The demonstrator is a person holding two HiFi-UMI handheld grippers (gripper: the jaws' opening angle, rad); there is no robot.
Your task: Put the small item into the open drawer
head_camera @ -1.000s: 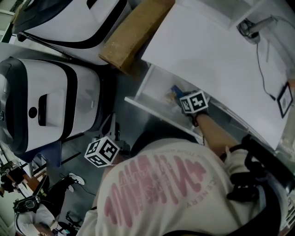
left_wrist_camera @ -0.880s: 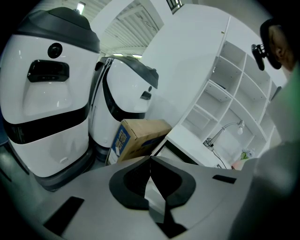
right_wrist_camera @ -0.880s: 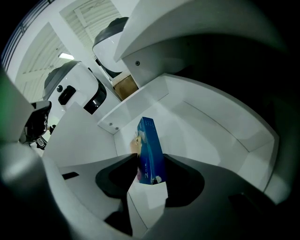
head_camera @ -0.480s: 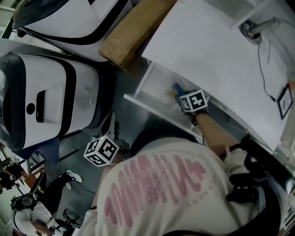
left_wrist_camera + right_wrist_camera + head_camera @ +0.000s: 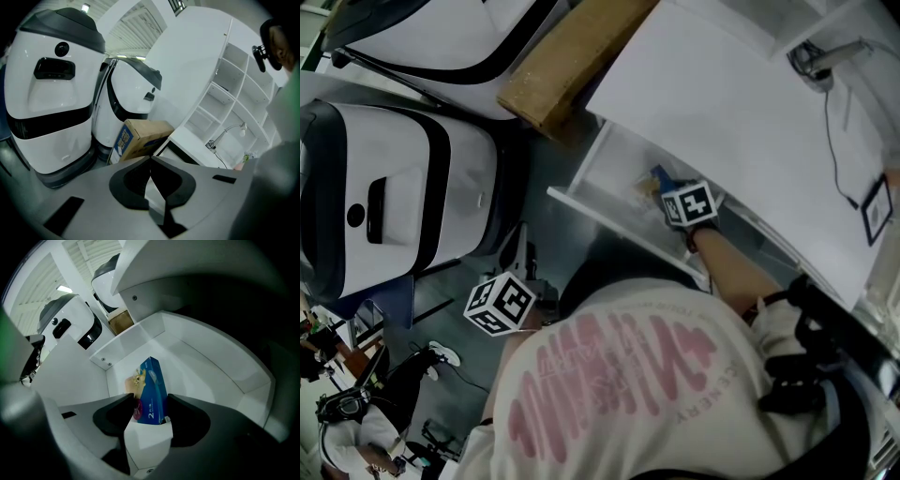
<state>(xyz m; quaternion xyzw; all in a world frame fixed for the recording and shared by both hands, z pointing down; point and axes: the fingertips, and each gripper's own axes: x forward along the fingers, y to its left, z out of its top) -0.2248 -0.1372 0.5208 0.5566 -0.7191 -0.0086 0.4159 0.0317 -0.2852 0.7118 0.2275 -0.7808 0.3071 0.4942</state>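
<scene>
The open white drawer [image 5: 609,169] sits right of centre in the head view, and a blue box [image 5: 153,390] stands on edge on its bottom. On the grey floor [image 5: 534,220] at left stand two white machines [image 5: 394,187], with a cardboard box [image 5: 567,61] at the top.

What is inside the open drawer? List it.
A blue box stands in the white drawer, between the jaws of the right claw, which have just been opening. Otherwise bare floor shows; the claw covers the near part.
</scene>
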